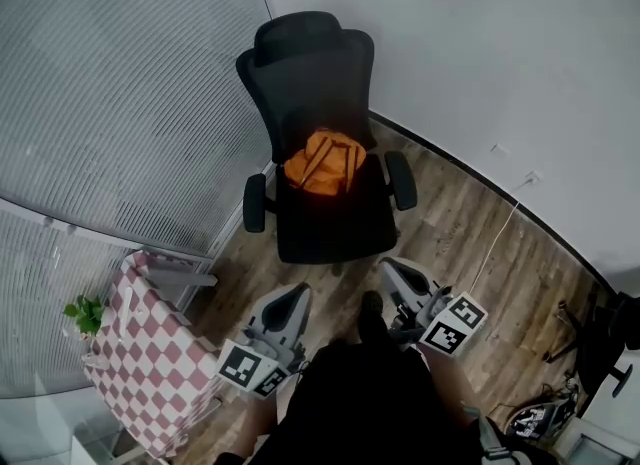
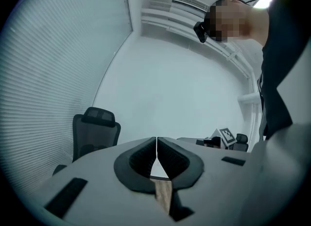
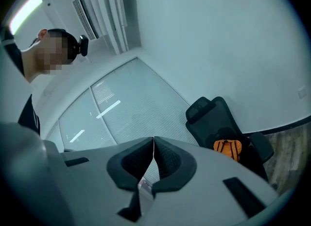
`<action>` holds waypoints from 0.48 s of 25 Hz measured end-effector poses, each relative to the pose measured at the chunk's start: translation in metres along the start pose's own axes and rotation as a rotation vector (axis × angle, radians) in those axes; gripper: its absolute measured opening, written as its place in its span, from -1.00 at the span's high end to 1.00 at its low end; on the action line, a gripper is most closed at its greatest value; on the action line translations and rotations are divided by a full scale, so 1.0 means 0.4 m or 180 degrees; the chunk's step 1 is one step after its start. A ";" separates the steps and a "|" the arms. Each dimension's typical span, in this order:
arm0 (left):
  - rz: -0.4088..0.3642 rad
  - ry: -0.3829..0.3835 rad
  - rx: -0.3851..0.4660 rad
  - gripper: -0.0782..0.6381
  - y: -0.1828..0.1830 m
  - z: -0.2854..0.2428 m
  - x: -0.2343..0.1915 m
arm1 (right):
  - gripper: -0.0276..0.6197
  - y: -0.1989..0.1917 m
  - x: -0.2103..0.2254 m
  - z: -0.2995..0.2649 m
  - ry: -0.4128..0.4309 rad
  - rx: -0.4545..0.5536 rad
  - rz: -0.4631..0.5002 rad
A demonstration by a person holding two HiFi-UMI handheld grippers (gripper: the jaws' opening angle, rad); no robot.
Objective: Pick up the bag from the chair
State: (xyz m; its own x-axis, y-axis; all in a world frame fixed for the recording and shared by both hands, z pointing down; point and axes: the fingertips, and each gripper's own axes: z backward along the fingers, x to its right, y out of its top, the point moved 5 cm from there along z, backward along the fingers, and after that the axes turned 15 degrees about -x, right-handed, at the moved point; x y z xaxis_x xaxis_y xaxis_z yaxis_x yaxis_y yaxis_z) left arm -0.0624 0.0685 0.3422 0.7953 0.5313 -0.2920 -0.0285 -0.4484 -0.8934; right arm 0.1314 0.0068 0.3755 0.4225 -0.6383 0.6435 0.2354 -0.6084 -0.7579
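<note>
Pickup pending: an orange bag (image 1: 324,163) is sitting on the seat of a black office chair (image 1: 330,231). It is leaning against the chair's backrest, with its straps running down toward the chair's front edge. A person is standing just off that front edge, holding the left gripper (image 1: 288,303) and the right gripper (image 1: 402,275) low, both well apart from the bag. Each gripper is showing its jaws pressed together at the tips, with nothing between them. The two grippers are flanking the chair's front edge, and the bag is lying between their lines, deeper in, toward the chair's backrest. The right gripper's own view is catching the bag off to the right of its jaws, while the left gripper's is catching only the chair's backrest. Neither gripper is looking clearly nearer. Either will probably be needing to open and reach in over the chair's front edge.
</note>
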 end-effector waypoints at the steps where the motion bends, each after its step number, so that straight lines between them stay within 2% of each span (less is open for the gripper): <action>1: 0.0001 0.0016 -0.0006 0.69 0.009 -0.023 -0.001 | 0.85 0.012 0.023 -0.006 -0.0017 -0.0046 0.0027; 6: 0.0079 0.0104 -0.0036 0.69 0.026 -0.105 -0.021 | 0.84 0.045 0.128 -0.044 -0.0106 -0.0331 0.0110; 9: 0.0164 0.0151 -0.0085 0.69 0.021 -0.126 -0.037 | 0.65 0.048 0.175 -0.070 -0.0147 -0.0453 0.0032; 12: 0.0219 0.0202 -0.0133 0.69 0.017 -0.141 -0.076 | 0.63 0.045 0.211 -0.106 -0.0170 -0.0524 -0.0046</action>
State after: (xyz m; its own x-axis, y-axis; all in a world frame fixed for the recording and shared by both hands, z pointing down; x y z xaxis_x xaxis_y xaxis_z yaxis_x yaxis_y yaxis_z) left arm -0.0525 0.0088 0.3645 0.8292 0.4520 -0.3288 -0.0602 -0.5125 -0.8566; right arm 0.1343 -0.0780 0.4209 0.4670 -0.6055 0.6444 0.0972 -0.6892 -0.7180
